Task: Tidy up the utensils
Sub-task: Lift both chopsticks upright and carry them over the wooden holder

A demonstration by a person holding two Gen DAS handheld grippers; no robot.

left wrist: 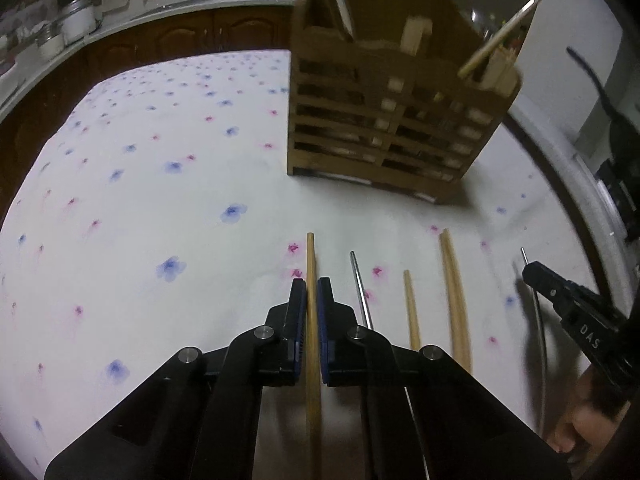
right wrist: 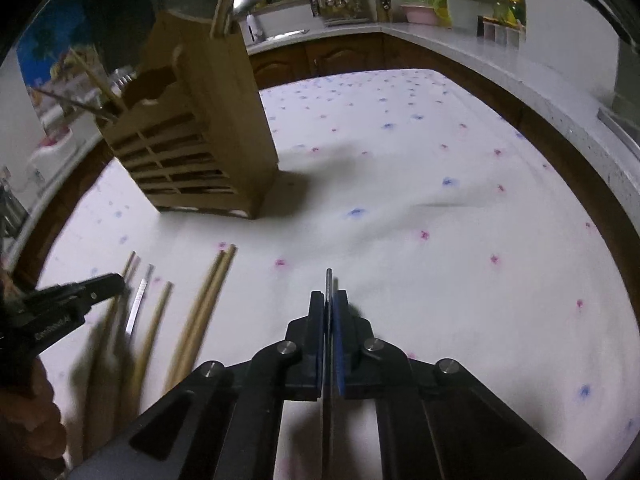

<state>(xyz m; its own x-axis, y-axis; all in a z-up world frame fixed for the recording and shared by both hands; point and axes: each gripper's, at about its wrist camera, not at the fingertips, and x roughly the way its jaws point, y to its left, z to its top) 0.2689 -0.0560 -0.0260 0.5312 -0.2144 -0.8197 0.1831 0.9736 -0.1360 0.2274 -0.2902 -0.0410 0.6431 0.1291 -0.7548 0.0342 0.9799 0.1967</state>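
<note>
In the left wrist view my left gripper (left wrist: 311, 286) is shut on a wooden chopstick (left wrist: 311, 252) that lies lengthwise on the floral tablecloth. To its right lie a metal chopstick (left wrist: 360, 292), a short wooden chopstick (left wrist: 412, 312) and a pair of wooden chopsticks (left wrist: 454, 300). My right gripper (right wrist: 330, 296) is shut on another metal chopstick (right wrist: 328, 278), whose tip sticks out past the pads. It also shows at the right edge of the left view as the right gripper (left wrist: 534, 270). A slatted wooden utensil holder (left wrist: 392, 120) (right wrist: 192, 140) stands behind, with several utensils in it.
The floral tablecloth (right wrist: 400, 200) covers the table, with a fold near its middle. A white counter (right wrist: 480, 52) with dark cabinets runs around the back, carrying pots (left wrist: 76, 20), bowls and bottles. The left gripper (right wrist: 114, 280) and a hand (right wrist: 32, 412) fill the lower left of the right wrist view.
</note>
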